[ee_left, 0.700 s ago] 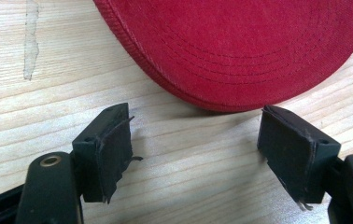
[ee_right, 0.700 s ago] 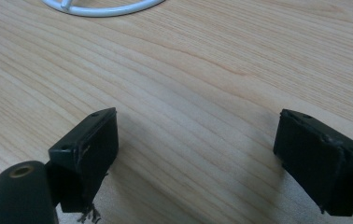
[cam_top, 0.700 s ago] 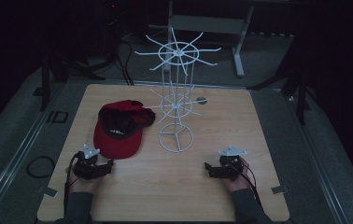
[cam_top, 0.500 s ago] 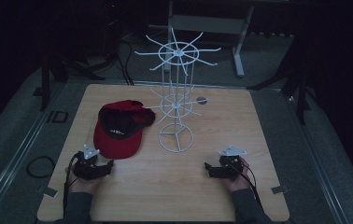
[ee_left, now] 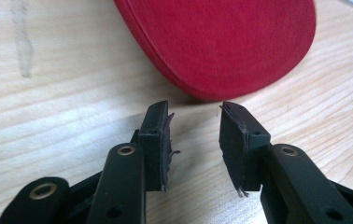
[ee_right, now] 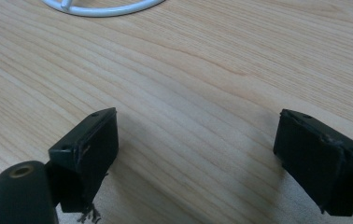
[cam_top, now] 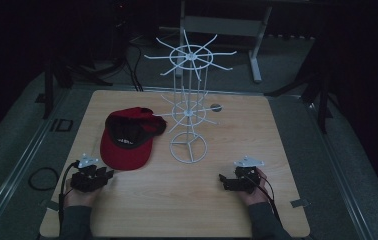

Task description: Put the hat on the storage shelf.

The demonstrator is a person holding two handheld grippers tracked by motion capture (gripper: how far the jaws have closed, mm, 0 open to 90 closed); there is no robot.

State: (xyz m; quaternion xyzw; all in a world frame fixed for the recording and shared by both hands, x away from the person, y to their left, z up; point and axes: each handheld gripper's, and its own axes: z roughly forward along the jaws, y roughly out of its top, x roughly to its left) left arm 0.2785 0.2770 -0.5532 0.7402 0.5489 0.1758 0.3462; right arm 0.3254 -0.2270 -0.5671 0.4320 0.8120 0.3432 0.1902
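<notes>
A: Black jaws first. Left gripper (ee_left: 194, 140): jaws part-way apart, nothing between them, bare wood under the gap. It noses toward the red cap (ee_left: 221, 42), whose brim edge lies just beyond the tips at about twelve o'clock, close but not touching.

B: And from the high view?

A: Left gripper (cam_top: 93, 177) sits at roughly seven o'clock on the wooden table (cam_top: 277, 130). Cap (cam_top: 128, 136) lies flat, just past it at one o'clock from the gripper, brim end nearest the hand.

B: Right side?

A: Right gripper (ee_right: 198, 154): jaws wide apart, empty, tabletop between them. White ring of the wire rack's base shows at the top edge, near eleven o'clock. From above, right gripper (cam_top: 237, 181) rests at about five o'clock on the table, well apart from the cap.

B: The rack?

A: White wire rack (cam_top: 189, 112) stands upright mid-table, just beside the cap at its three o'clock. Spokes bare, nothing hung.

B: Progress, then?

A: My reading: barely begun. Cap not yet gripped, not lifted, rack empty. Left to do, likely: close on the brim, raise the cap, carry it to a spoke. The approach looks nearly made; everything else remains.
</notes>
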